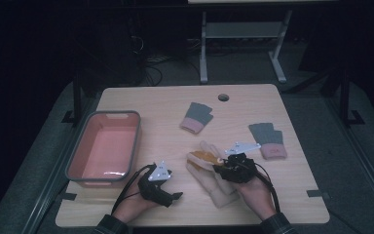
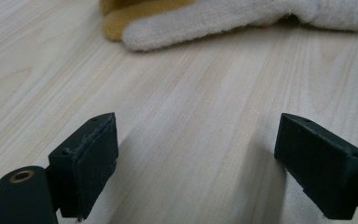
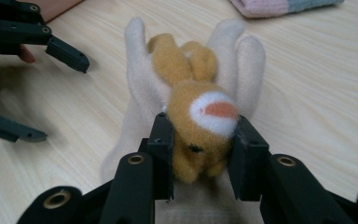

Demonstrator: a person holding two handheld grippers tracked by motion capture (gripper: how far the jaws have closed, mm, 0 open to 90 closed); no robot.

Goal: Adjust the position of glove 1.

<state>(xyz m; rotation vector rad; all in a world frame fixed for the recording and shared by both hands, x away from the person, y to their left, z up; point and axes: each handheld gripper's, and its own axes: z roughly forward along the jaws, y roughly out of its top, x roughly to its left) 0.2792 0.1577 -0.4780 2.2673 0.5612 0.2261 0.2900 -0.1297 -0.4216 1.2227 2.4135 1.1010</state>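
Your right gripper [image 3: 200, 140] has its fingers [image 3: 164, 149] pressed against both sides of a small tan plush toy [image 3: 200, 126], which has a white patch with an orange spot. The grip is fairly narrow, and the toy bulges above the pads. Toy and gripper sit over a cream glove [image 1: 214, 181] that lies flat on the desk [image 1: 175, 102], right of centre and near your edge; in the right gripper view the glove's pale fingers spread out behind the toy.

Your left gripper [image 1: 173, 190] rests low near the front edge of the desk, well apart from the toy, with its fingers [image 2: 86, 163] spread wide and nothing between them but bare wood. Ahead of it, in the left gripper view, lies one cream glove finger with a bit of tan plush beside it.

The pink tub [image 1: 104, 148] stands at the left of the desk. Two grey-and-pink gloves lie further back, one [image 1: 196, 117] near the middle and one [image 1: 269, 140] to the right.
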